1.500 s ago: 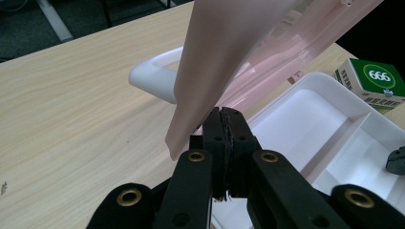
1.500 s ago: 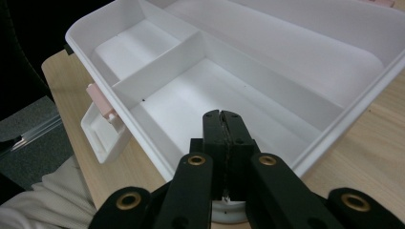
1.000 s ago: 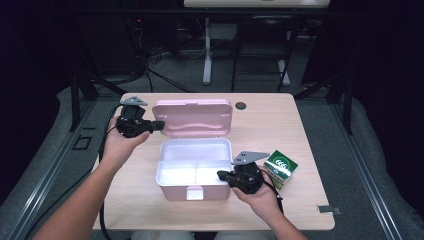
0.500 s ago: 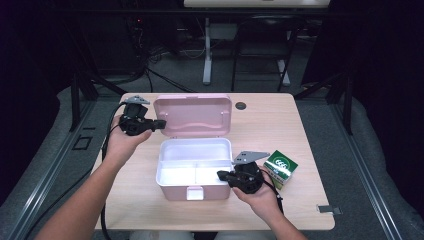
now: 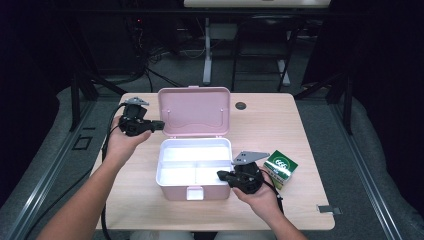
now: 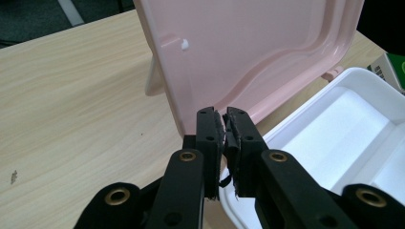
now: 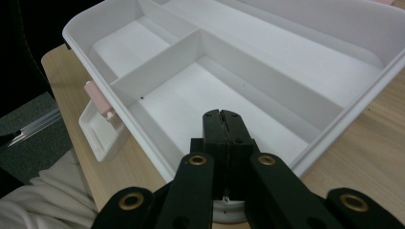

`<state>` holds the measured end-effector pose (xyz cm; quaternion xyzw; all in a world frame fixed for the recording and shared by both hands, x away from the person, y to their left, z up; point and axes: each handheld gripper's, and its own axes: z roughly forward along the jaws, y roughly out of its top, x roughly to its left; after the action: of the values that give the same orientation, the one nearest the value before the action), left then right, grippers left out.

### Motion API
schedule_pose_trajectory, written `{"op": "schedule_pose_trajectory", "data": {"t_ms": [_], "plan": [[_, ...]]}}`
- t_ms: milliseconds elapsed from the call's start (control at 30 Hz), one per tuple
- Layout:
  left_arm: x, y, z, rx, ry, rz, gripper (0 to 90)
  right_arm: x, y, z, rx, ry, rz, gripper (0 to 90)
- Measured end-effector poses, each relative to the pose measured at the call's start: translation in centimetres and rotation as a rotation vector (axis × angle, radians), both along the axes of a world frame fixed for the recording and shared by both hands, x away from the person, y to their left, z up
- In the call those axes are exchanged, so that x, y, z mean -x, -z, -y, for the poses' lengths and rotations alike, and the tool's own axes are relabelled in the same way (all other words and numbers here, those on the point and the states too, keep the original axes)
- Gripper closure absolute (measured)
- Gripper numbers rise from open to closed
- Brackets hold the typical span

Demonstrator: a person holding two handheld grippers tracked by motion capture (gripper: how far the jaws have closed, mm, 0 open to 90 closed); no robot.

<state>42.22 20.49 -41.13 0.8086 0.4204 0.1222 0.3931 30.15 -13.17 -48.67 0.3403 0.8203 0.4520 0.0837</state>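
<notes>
The left gripper (image 6: 224, 117) sits at the left edge of the pink lid (image 6: 258, 52). Its jaws have just been opening and now stand a narrow slit apart; the lid's rim runs right behind the tips, though whether the pads still touch it is hard to tell from the left gripper view. In the high view this gripper (image 5: 159, 124) lies level, pointing at the lid's (image 5: 194, 111) left edge, and the lid stands upright, hinged along the back of the box.

The right gripper (image 7: 223, 119) has its jaws pressed together with nothing between them, the tips just over the near right rim of the white box (image 7: 334, 119). In the high view it (image 5: 222, 175) rests at the front right corner of the box (image 5: 165, 177). The box is open, with a long rear compartment and two smaller front ones, and a pink latch (image 5: 194, 192) on its front wall.

Just right of the right hand (image 5: 260, 197) a small green and white carton (image 5: 281, 168) lies on the wooden counter (image 5: 270, 120), near the box but apart from it.
</notes>
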Motion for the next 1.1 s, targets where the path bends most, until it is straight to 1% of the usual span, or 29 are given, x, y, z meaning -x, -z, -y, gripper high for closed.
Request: {"op": "schedule_pose_trajectory", "data": {"t_ms": [133, 233, 367, 400, 433, 533, 600, 667, 800, 900, 933, 1000, 1033, 1100], "plan": [[0.0, 0.1, -0.4, -0.003, -0.013, -0.007, 82.3, 0.0, 0.0, 0.0, -0.001, 0.001, 0.001, 90.0], [0.0, 0.1, -0.4, -0.006, -0.012, -0.004, 81.0, 0.0, 0.0, 0.0, -0.002, 0.002, 0.003, 90.0], [0.1, 0.3, -0.3, -0.032, 0.000, -0.005, 75.5, 0.1, 0.1, 0.0, -0.001, 0.001, 0.006, 90.0], [0.1, 0.3, -0.3, -0.032, 0.000, -0.005, 74.2, 0.1, 0.1, 0.0, -0.004, 0.001, 0.008, 90.0], [0.2, 0.3, -0.3, -0.042, 0.005, 0.000, 72.7, 0.1, 0.1, 0.0, -0.006, 0.004, 0.008, 90.0], [0.2, 0.3, -0.4, -0.050, 0.007, 0.003, 69.6, 0.1, 0.1, 0.0, -0.004, 0.003, 0.008, 90.0], [0.2, 0.3, -0.6, -0.047, 0.010, 0.005, 69.1, 0.1, 0.1, 0.0, -0.006, 0.004, 0.010, 90.0], [0.2, 0.3, -0.7, -0.048, 0.011, 0.001, 66.7, 0.1, 0.1, 0.0, -0.007, 0.003, 0.005, 90.0], [0.3, 0.1, -1.0, -0.078, 0.026, -0.001, 63.4, 0.0, 0.1, 0.1, -0.015, 0.002, -0.006, 90.0], [0.6, -0.2, -1.0, -0.088, 0.032, 0.002, 62.3, 0.0, 0.0, 0.1, -0.024, 0.003, -0.014, 88.3], [0.7, -0.3, -1.1, -0.093, 0.038, 0.000, 61.8, 0.0, 0.0, 0.1, -0.022, 0.004, -0.010, 87.3], [0.9, -0.6, -1.1, -0.100, 0.039, 0.003, 61.4, 0.1, 0.0, 0.0, -0.017, 0.005, -0.004, 86.2], [1.0, -0.7, -1.1, -0.103, 0.042, -0.001, 60.9, 0.1, 0.0, 0.0, -0.019, 0.006, -0.005, 85.6], [1.2, -1.0, -1.2, -0.094, 0.045, -0.013, 60.5, 0.1, -0.1, 0.0, -0.021, 0.005, 0.001, 84.4]]}}
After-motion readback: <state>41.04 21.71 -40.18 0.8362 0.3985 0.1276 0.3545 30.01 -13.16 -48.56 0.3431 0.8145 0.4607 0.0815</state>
